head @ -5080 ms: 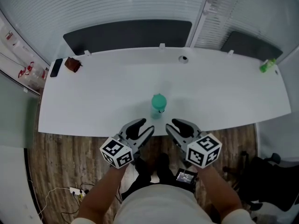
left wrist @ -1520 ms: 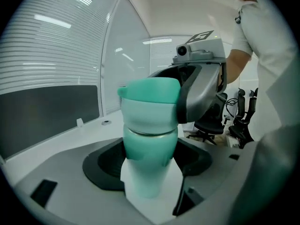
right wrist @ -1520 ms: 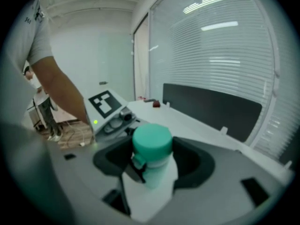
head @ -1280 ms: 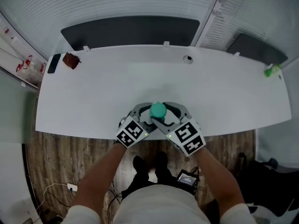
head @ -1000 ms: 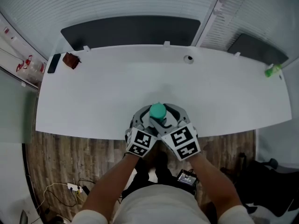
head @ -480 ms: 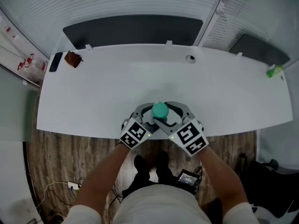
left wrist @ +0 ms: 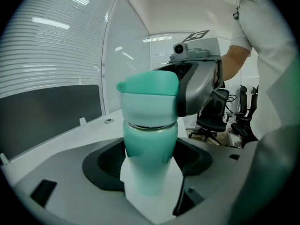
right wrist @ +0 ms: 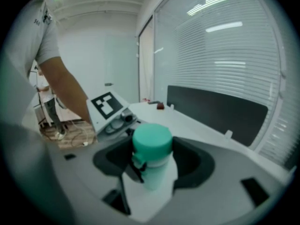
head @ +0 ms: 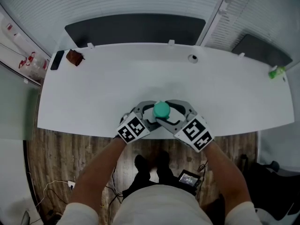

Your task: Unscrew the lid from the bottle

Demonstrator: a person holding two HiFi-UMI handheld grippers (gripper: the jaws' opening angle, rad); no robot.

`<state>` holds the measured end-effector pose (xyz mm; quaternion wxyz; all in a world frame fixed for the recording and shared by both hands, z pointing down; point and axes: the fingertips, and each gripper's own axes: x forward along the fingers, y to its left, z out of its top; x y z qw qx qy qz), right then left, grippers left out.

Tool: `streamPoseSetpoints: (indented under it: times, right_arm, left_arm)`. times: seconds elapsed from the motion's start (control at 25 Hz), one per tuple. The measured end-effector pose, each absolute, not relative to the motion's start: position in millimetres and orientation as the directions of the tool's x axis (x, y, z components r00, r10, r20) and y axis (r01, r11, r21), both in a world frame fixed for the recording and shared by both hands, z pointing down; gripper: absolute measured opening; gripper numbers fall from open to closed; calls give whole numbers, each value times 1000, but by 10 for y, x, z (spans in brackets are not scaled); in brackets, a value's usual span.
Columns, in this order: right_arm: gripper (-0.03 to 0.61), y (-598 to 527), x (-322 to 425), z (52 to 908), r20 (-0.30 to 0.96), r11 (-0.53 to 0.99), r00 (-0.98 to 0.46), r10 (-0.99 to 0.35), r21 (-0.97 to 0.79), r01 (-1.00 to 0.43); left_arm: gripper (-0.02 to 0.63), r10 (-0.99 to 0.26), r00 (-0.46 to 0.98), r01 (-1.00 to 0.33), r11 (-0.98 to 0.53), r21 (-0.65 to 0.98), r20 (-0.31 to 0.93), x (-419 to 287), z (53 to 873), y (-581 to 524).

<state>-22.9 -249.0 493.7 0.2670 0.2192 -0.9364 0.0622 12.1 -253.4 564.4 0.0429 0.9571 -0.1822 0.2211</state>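
Head view: only the lid [head: 161, 109] shows; the body of the bottle [left wrist: 150, 158] is hidden beneath it, between the left gripper [head: 151, 115] and the right gripper [head: 172, 115]; a dark slab [head: 57, 60] and a brown thing [head: 74, 57] at the far left corner of the worktop [head: 93, 93], and a green thing [head: 275, 72] at its right end, are too small to identify.
Left gripper view: the bottle's foot is hidden behind that gripper's pale front; the right gripper sits partly behind the lid; the person [left wrist: 262, 41] is cut off by the top and right edges.

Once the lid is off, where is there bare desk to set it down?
Bare: desk left of the bottle up to the brown object, and right toward the green item. Crowded: near edge, left gripper on bottle, right gripper on lid.
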Motion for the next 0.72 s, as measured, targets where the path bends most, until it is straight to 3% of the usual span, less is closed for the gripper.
streamPoseSetpoints:
  times: [0.4, 0.72]
  right_arm:
    - [279, -2509, -210, 4929, 526, 769, -650, -548, 10, -640]
    - [279, -2522, -241, 4936, 532, 683, -564, -632, 38, -729]
  left_arm:
    - [319, -654, 655, -699, -715, -26, 379, 13, 5587, -2556]
    - [319, -716, 578, -773, -635, -19, 392, 14, 5684, -2637]
